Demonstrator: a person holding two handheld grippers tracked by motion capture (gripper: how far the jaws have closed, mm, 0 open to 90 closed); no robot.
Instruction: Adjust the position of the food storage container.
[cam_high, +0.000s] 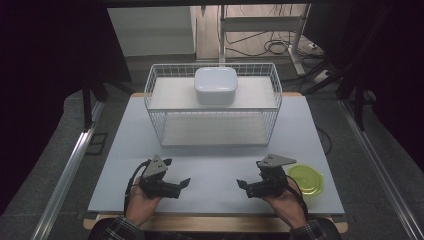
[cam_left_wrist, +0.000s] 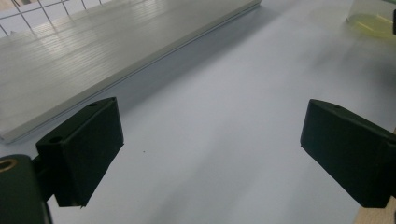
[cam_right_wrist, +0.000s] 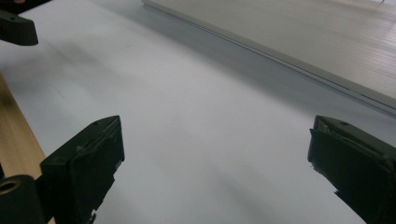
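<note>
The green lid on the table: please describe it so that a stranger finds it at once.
Start at the white wire basket at the far side of the table. Come to the near right corner, beside the right gripper. There lies the round, see-through yellow-green lid, the only coloured thing there.

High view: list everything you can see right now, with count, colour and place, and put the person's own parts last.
table: one, pale blue-grey top, centre.
basket: one, white wire, on a two-level white shelf at the table's far side.
box: one, white with lid, on the upper shelf inside the basket.
lid: one, clear yellow-green, round, on the table beside the right tool.
left tool: one, black, open, nothing between its jaws, near edge.
right tool: one, black, open, nothing between its jaws, near edge.
hands: two, holding the tools, bottom.
</note>
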